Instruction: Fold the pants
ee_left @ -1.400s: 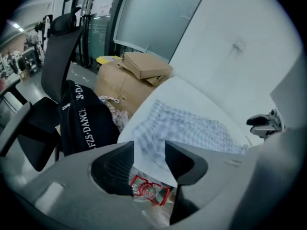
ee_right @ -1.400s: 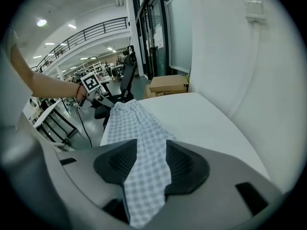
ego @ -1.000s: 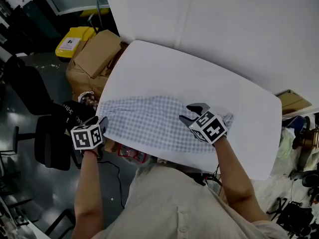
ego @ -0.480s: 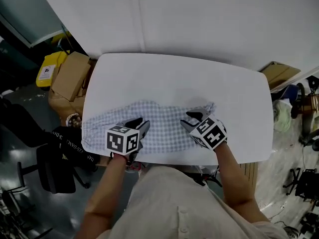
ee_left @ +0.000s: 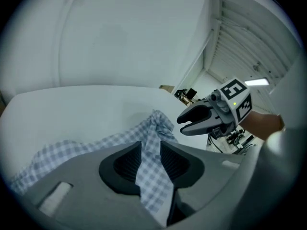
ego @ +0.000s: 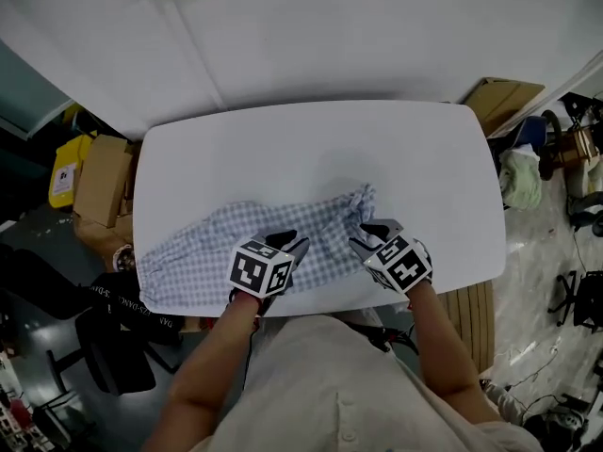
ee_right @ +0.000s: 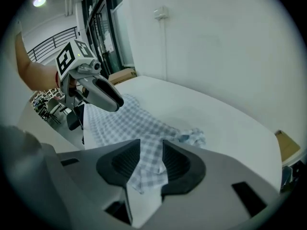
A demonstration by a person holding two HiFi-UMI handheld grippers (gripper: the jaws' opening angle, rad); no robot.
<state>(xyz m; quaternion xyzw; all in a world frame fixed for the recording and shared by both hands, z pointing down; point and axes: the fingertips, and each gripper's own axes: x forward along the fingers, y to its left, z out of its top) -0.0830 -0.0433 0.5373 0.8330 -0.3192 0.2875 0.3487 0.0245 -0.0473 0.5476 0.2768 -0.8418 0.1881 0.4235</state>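
Thin blue-and-white checked pants [ego: 212, 252] lie rumpled along the near edge of the smooth, white, round-cornered tabletop [ego: 311, 149]. The left gripper [ego: 288, 243] and right gripper [ego: 369, 235] have just been closing. Their ribbed black fingers [ee_left: 127, 163] each pinch a fold of cloth.

The head view looks steeply down from above the near edge of the white table [ego: 311, 149], high enough to take in its whole top; each gripper view sits low and close over the checked pants [ego: 203, 252], angled down and facing across the table toward the far wall [ee_left: 120, 32]; all three views share the pants and the tabletop.
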